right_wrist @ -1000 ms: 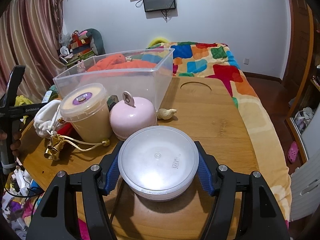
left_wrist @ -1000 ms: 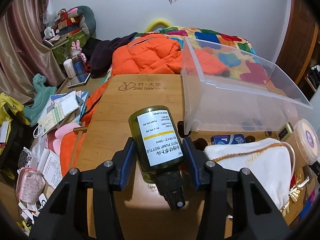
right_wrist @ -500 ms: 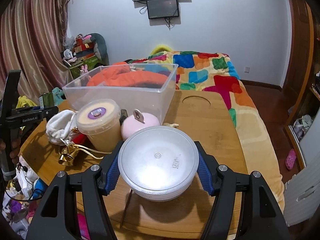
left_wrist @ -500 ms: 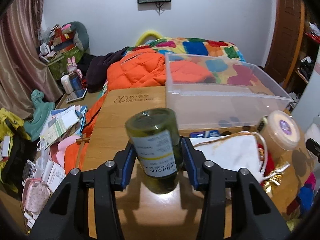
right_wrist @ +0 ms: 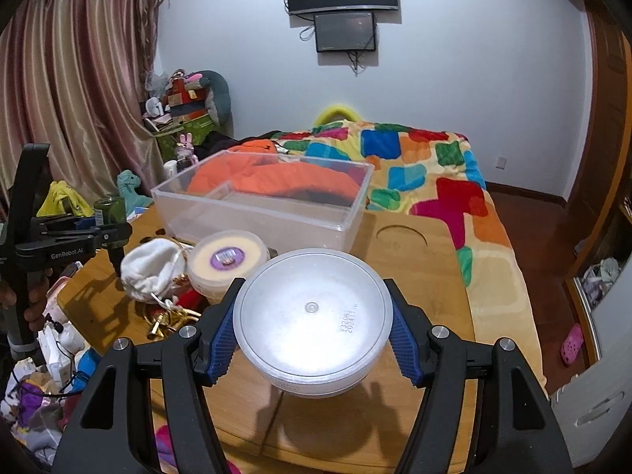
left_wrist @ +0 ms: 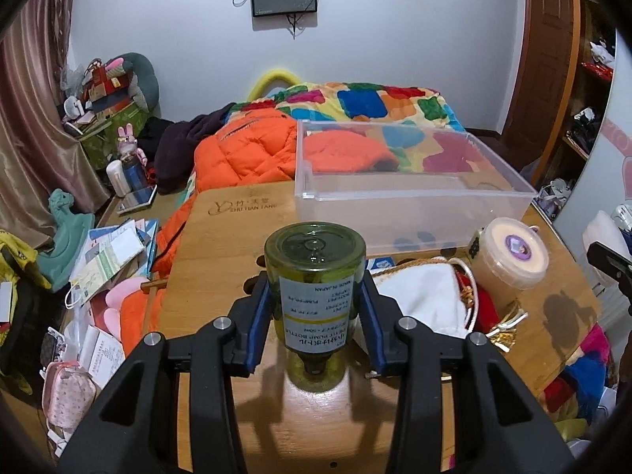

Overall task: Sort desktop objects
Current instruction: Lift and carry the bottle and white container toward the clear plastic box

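My left gripper (left_wrist: 315, 318) is shut on a green pump bottle (left_wrist: 315, 276) with a white label, held base forward above the wooden table (left_wrist: 221, 252). My right gripper (right_wrist: 312, 328) is shut on a round clear plastic tub (right_wrist: 312, 316), lifted above the table's near side. An empty clear storage bin (left_wrist: 410, 197) stands at the table's far side; it also shows in the right wrist view (right_wrist: 260, 205). The left gripper and bottle (right_wrist: 110, 211) show at the left of the right wrist view.
A cream lidded tub (left_wrist: 509, 252), a white drawstring pouch (left_wrist: 418, 296) and gold bells (left_wrist: 505, 326) lie on the table before the bin. An orange jacket (left_wrist: 245, 150) and patchwork bed (left_wrist: 375, 102) lie behind. Clutter covers the floor at left (left_wrist: 98, 260).
Both grippers have risen with their loads. The green bottle has tipped so its base now faces forward. The pink lidded jar is now hidden behind the clear tub.
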